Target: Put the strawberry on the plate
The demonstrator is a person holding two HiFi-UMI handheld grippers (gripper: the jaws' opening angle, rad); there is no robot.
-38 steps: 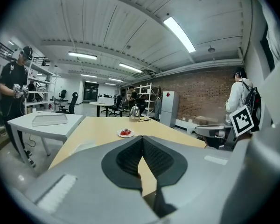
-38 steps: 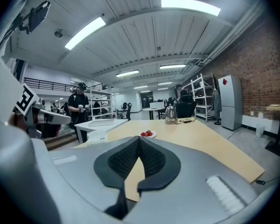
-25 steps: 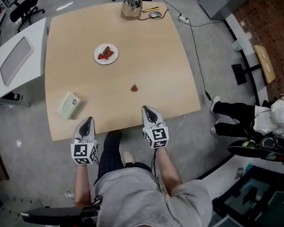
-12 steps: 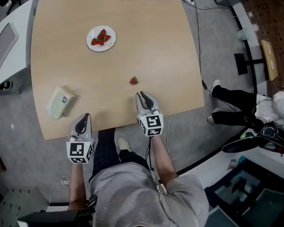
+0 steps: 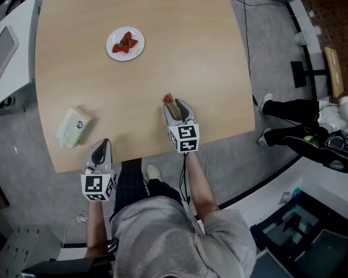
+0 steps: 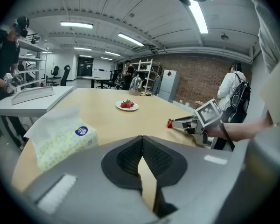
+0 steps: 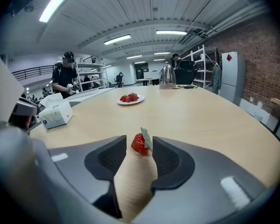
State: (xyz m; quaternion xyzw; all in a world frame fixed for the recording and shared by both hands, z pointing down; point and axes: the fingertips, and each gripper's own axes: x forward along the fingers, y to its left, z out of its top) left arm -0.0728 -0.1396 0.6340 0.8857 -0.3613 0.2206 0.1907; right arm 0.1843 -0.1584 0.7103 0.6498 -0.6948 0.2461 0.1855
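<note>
Two grippers are low over the near edge of one wide worktop (image 5: 162, 51), and the coming move depends on how the loose fruit sits against the right pair of jaws.

The right gripper (image 5: 174, 106) is much the nearer one. Its jaws have just been opening and now stand spread wide. The left gripper (image 5: 104, 146) hangs back at the worktop's edge, off to the side of the right jaws. Its jaws are pressed together with nothing between them. A tissue pack (image 5: 73, 126) lies ahead of the left jaws and a little to their outer side, and it plays no part in this.

The plate (image 5: 138, 51) lies well ahead of the right jaws and slightly to their left. It already carries other berries (image 5: 125, 41).

The strawberry (image 7: 139, 143) is on the worktop right at the mouth of the right jaws, between the two tips. Its red body faces the left-hand pad, and its green leaf tilts up toward the right-hand pad. Neither pad seems to press on it yet, so I judge it framed but not gripped. The fruit sits only at the tips rather than deep in the throat, so closing here would catch it shallowly. Its soft flesh calls for a gentle squeeze before the carry forward and left to the plate.
</note>
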